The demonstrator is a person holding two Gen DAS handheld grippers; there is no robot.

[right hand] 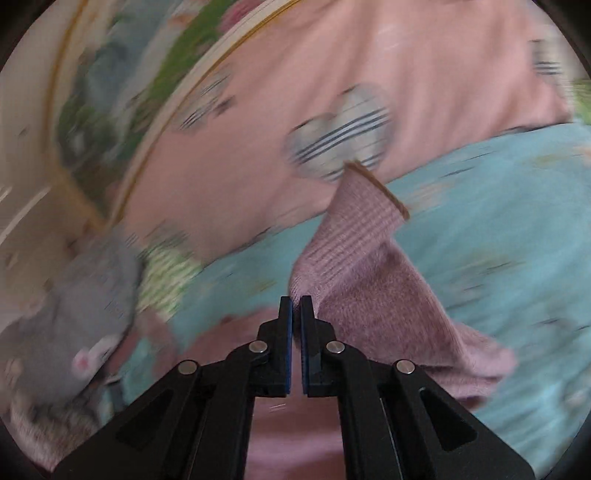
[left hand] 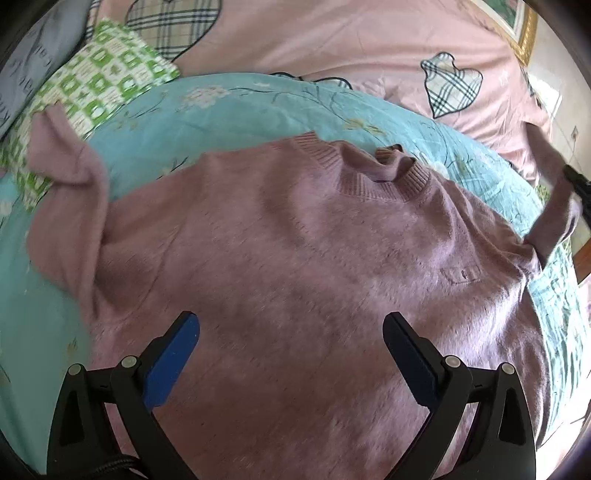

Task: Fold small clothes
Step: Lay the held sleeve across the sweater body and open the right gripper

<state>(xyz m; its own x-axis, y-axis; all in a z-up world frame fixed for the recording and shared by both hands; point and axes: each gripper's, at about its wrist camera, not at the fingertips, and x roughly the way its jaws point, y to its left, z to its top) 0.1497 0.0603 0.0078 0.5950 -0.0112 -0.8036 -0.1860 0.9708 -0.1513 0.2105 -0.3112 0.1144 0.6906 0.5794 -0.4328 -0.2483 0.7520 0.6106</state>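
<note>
Blurred bedding [right hand: 498, 229] surrounds right hand-held gripper [right hand: 296, 302] pinching sleeve [right hand: 365, 258].

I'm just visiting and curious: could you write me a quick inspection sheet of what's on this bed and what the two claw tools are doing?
Surface: teal floral blanket over a pink heart-patterned quilt.
Job's things: mauve sweater spread flat, collar away from the camera; right sleeve lifted.
Clutter: green checked cloth; grey garment.
Grippers: left gripper open above the sweater; right gripper shut on the sleeve.
Cables: nothing seen.
Surroundings: gold-framed picture.
</note>
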